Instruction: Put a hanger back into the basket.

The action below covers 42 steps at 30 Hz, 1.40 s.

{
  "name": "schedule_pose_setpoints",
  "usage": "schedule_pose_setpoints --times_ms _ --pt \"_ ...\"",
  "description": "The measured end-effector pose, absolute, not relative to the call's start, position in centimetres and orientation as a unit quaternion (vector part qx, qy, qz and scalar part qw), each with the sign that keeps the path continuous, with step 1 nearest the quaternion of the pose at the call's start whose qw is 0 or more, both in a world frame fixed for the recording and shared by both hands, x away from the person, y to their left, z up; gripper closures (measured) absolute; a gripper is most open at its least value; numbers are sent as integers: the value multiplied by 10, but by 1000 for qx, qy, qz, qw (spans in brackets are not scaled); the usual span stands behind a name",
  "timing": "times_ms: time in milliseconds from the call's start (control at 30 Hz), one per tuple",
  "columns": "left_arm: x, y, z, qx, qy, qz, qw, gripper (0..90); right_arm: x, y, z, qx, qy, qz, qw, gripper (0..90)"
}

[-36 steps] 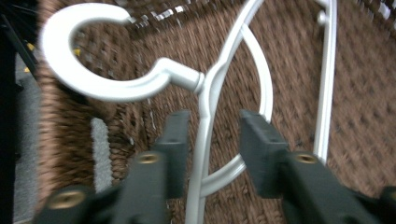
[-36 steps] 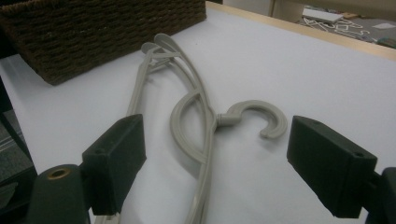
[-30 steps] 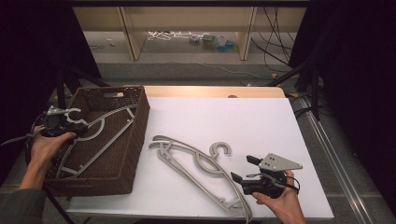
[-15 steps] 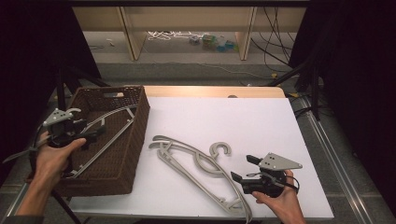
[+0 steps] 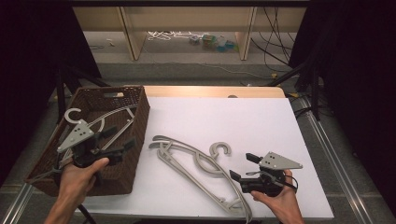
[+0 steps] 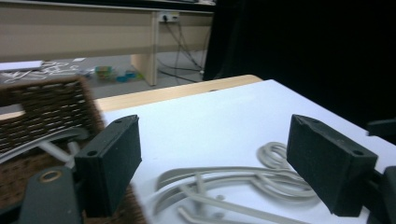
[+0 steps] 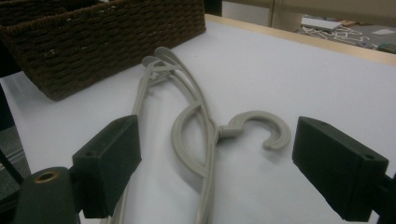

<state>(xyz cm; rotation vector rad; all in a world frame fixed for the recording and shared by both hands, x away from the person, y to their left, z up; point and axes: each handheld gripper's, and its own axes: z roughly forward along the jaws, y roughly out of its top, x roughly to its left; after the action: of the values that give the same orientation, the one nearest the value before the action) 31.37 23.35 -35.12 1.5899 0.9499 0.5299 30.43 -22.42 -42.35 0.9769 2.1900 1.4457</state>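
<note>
A grey plastic hanger (image 5: 109,115) lies in the brown wicker basket (image 5: 140,109) at the left. My left gripper (image 5: 119,138) hovers over the basket's near right side and points toward the table. Its jaws have just been opening, stand open, and nothing is between them. A bundle of grey hangers (image 5: 196,163) lies on the white table top, hook (image 5: 220,149) to the right. My right gripper (image 5: 243,167) sits just right of that bundle, facing the hook (image 7: 261,123). Its jaws too have just been opening, with nothing gripped. The left gripper view shows the bundle (image 6: 224,179) ahead.
The white table top (image 5: 224,116) has a wooden strip along its far edge. Beyond it are a low shelf unit and floor clutter (image 5: 210,39). Black curtains and stand legs flank both sides. The basket wall (image 7: 102,32) stands left of the bundle.
My left hand has moved from the hanger's hook at the basket's left edge rightward across the basket, its jaws opening. The hanger stays in the basket. The right hand has kept still.
</note>
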Motion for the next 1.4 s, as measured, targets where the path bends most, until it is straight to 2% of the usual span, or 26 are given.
schedule_pose_setpoints --times_ms 167,533,667,800,1033,1200,1400 --pt "305 214 -361 670 389 222 592 178 302 -225 -423 342 765 518 172 161" --pt "291 182 -390 686 351 208 603 172 301 -222 -426 342 768 515 168 161" --pt "286 176 -402 694 340 206 600 172 301 -222 -427 342 765 517 174 161" --pt "282 174 -415 705 326 229 586 172 302 -219 -428 338 777 503 168 161" --pt "279 173 -431 711 341 222 573 172 304 -211 -431 327 798 478 167 172" --pt "281 173 -434 716 338 226 568 174 313 -201 -438 320 827 428 175 216" --pt "282 173 -435 718 340 222 565 174 323 -194 -449 306 860 378 152 308"
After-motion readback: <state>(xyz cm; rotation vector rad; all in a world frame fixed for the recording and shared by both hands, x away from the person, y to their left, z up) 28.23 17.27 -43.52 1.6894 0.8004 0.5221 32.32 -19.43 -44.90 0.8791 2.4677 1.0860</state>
